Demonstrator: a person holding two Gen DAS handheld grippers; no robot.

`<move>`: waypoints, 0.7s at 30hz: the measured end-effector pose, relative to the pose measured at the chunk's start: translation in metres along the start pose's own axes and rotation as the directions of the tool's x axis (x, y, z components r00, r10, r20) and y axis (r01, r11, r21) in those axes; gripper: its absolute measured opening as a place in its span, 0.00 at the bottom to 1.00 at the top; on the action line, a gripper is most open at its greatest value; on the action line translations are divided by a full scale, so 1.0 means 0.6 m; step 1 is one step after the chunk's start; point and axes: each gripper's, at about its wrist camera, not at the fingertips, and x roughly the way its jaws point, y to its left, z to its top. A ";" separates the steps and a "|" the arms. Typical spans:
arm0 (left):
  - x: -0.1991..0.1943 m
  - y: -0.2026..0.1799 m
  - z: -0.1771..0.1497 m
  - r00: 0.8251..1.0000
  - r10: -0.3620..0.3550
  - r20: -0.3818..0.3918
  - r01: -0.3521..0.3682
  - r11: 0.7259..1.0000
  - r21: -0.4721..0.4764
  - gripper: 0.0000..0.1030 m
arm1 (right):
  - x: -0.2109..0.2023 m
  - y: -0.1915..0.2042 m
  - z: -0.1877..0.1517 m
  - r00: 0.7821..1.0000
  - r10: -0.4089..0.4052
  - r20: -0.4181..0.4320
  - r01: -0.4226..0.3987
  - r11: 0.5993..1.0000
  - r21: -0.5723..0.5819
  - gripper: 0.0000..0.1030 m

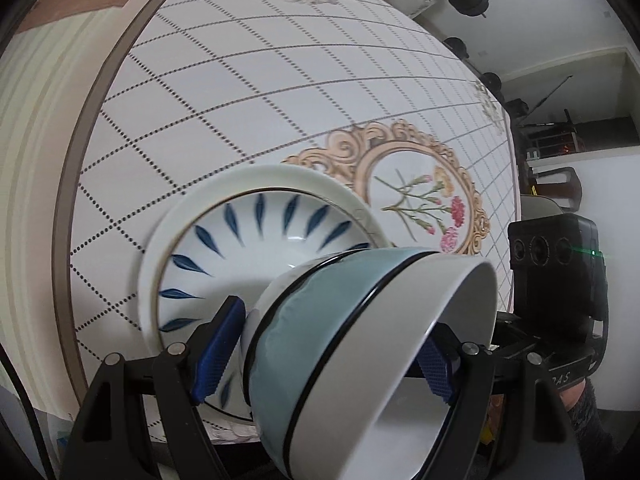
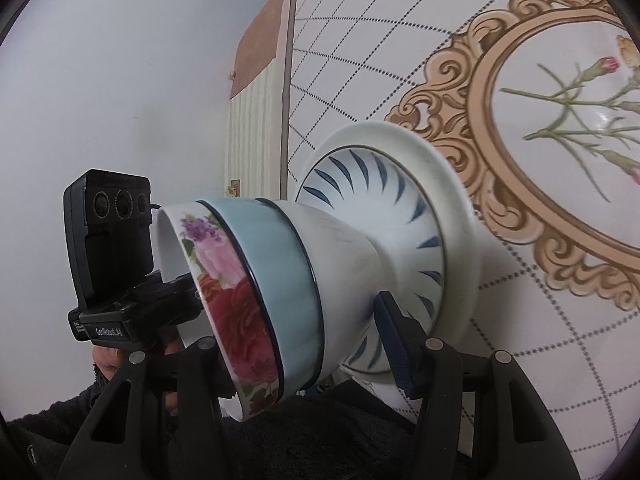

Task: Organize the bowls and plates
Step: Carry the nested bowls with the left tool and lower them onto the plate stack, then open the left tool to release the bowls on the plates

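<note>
One bowl (image 1: pixel 360 300) with a pale blue band, black lines and a flowered rim (image 2: pixel 236 312) lies tipped on its side, held by both grippers. My left gripper (image 1: pixel 328 352) is shut on it, one blue pad (image 1: pixel 218 344) at the bowl's foot and the other inside its mouth. My right gripper (image 2: pixel 296 328) is shut on the same bowl; one pad (image 2: pixel 394 340) presses near the foot and the other finger is hidden behind the rim. Just beyond the foot, a blue-leaf dish (image 1: pixel 264 240) (image 2: pixel 400 208) rests in a white plate (image 1: pixel 192 208) (image 2: pixel 452 216) on the table.
The tablecloth (image 1: pixel 240 80) has a dotted grid and an ornate gold frame with flowers (image 1: pixel 424 196). Its brown-edged border (image 1: pixel 80 168) curves along the left. A shelf with clutter (image 1: pixel 560 136) stands at the right. A dark sleeve (image 2: pixel 320 440) lies under the bowl.
</note>
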 end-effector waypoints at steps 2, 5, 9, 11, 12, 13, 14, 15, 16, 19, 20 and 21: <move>0.004 0.012 0.002 1.000 0.001 -0.005 -0.001 1.000 0.000 0.77 | 0.007 0.000 0.000 1.000 -0.010 -0.003 0.010 1.000 0.003 0.58; 0.015 0.026 0.002 1.000 0.000 -0.022 0.000 1.000 -0.010 0.77 | 0.015 0.000 0.002 1.000 -0.029 -0.010 0.029 0.999 0.014 0.58; 0.023 0.037 0.000 1.000 -0.014 -0.023 0.014 1.000 -0.023 0.77 | 0.021 -0.002 0.008 0.999 -0.033 -0.009 0.033 0.999 0.033 0.58; 0.021 0.041 0.001 0.999 -0.025 -0.021 0.024 0.999 -0.028 0.77 | 0.017 0.001 0.009 0.999 -0.044 -0.006 0.045 0.998 0.033 0.58; 0.021 0.040 0.003 0.999 -0.026 -0.021 0.026 0.999 -0.029 0.77 | 0.016 0.003 0.012 0.999 -0.053 -0.004 0.053 0.998 0.029 0.58; 0.021 0.040 0.004 0.999 -0.027 -0.018 0.026 0.999 -0.032 0.77 | 0.011 0.003 0.013 0.998 -0.058 -0.005 0.058 0.998 0.033 0.58; 0.020 0.041 0.005 0.999 -0.029 -0.017 0.028 0.999 -0.031 0.77 | 0.011 0.004 0.016 0.998 -0.062 -0.004 0.062 0.998 0.033 0.58; 0.020 0.041 0.007 0.999 -0.033 -0.016 0.032 0.999 -0.032 0.77 | 0.010 0.005 0.017 0.998 -0.068 -0.005 0.068 0.997 0.033 0.58; 0.020 0.042 0.007 0.999 -0.035 -0.015 0.035 0.999 -0.034 0.77 | 0.008 0.005 0.020 0.997 -0.071 -0.004 0.071 0.997 0.034 0.58; 0.020 0.044 0.008 0.999 -0.041 -0.009 0.041 0.998 -0.039 0.77 | 0.008 0.007 0.027 0.996 -0.085 -0.003 0.085 0.996 0.036 0.57; 0.020 0.045 0.008 0.999 -0.042 -0.008 0.042 0.998 -0.039 0.77 | 0.008 0.007 0.029 0.996 -0.088 -0.004 0.088 0.995 0.039 0.57; 0.019 0.046 0.008 0.999 -0.044 -0.008 0.043 0.998 -0.037 0.76 | 0.008 0.008 0.030 0.996 -0.092 -0.005 0.092 0.995 0.040 0.57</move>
